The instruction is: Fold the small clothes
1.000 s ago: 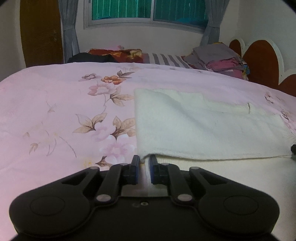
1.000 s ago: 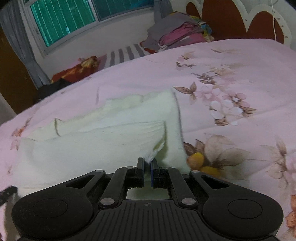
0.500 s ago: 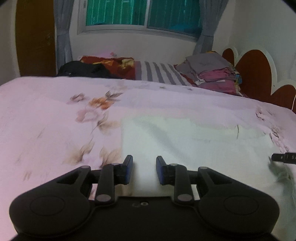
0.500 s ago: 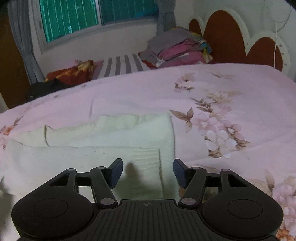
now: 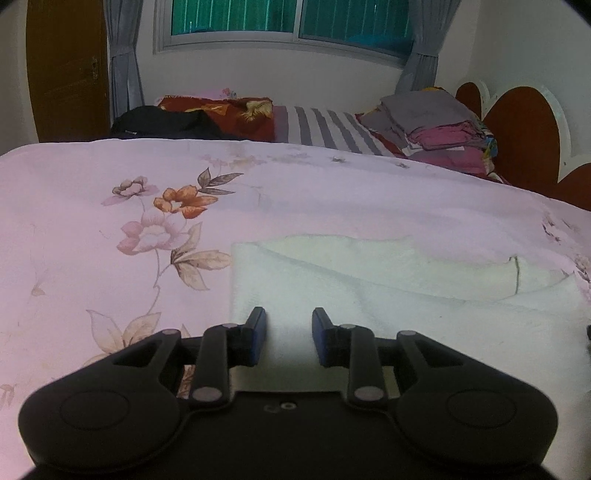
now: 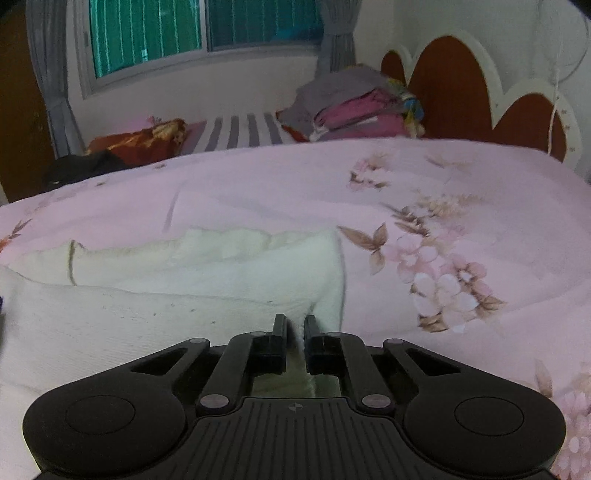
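We hold both grippers low over the bed (image 5: 92, 229), whose pink sheet carries a printed flower pattern. The task's thing, a cream cloth (image 5: 388, 295), lies flat on the sheet in a folded stack, its layers stepped one over another, and it stretches between the two grippers. Our left gripper (image 5: 289, 332) stands part open over the cloth's left end; its blue-padded fingers (image 5: 257, 332) are apart, with cloth showing in the gap below them but nothing pinched. Our right gripper (image 6: 294, 334) is closed on the cloth (image 6: 184, 288) at its right near corner: a small ridge of fabric rises between the fingers (image 6: 279, 332), which have come together on it. Beyond the cloth the sheet (image 6: 443, 206) runs bare to the far edge of the bed. At the far side lie a red patterned pillow (image 5: 229, 110), a striped pillow (image 5: 325, 125) and a dark garment (image 5: 162, 120), and a pile of folded clothes (image 5: 432, 122) sits by the headboard (image 5: 524, 129). A window (image 5: 288, 18) with grey curtains (image 5: 122, 66) is on the far wall. We can read no writing or brand anywhere; the small mark on each gripper body is too small to tell.
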Demonstrator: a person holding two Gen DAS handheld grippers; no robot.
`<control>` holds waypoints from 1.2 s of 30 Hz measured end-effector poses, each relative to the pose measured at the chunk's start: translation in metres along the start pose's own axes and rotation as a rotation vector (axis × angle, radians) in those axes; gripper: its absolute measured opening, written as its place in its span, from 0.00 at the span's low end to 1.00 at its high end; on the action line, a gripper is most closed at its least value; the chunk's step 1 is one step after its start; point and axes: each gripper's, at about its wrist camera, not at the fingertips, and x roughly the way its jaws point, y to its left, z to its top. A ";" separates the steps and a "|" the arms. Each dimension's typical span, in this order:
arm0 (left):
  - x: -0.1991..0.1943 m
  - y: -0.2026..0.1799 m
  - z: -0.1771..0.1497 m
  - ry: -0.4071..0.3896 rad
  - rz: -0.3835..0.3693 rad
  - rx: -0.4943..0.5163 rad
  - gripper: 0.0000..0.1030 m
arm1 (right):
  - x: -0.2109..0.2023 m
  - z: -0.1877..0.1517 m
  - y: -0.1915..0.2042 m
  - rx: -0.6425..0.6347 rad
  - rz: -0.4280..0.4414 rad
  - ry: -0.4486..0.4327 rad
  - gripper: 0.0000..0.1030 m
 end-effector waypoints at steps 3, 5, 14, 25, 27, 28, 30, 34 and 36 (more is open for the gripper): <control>-0.002 -0.001 0.002 -0.002 0.001 -0.001 0.27 | 0.007 -0.004 -0.004 -0.011 -0.024 0.013 0.02; -0.003 0.000 0.006 -0.012 0.000 -0.007 0.26 | 0.005 -0.002 -0.005 -0.015 -0.043 0.001 0.02; 0.002 -0.004 0.005 0.000 0.033 0.015 0.27 | -0.011 0.014 -0.012 0.060 -0.022 -0.053 0.02; 0.003 -0.008 0.004 0.001 0.052 0.051 0.29 | -0.010 0.029 0.039 0.005 0.119 -0.032 0.12; 0.003 -0.009 0.004 0.000 0.055 0.058 0.29 | -0.006 0.026 0.050 -0.012 0.142 -0.015 0.71; 0.003 -0.009 0.003 -0.002 0.057 0.063 0.30 | -0.005 0.023 0.054 -0.017 0.153 -0.020 0.74; 0.004 -0.008 0.003 -0.004 0.058 0.068 0.31 | -0.005 0.018 0.063 -0.046 0.157 -0.033 0.65; 0.004 -0.010 0.001 -0.010 0.066 0.091 0.32 | 0.005 0.010 0.064 -0.066 0.165 0.030 0.29; 0.004 -0.011 -0.001 -0.014 0.069 0.109 0.32 | 0.008 0.004 0.060 -0.082 0.157 0.054 0.23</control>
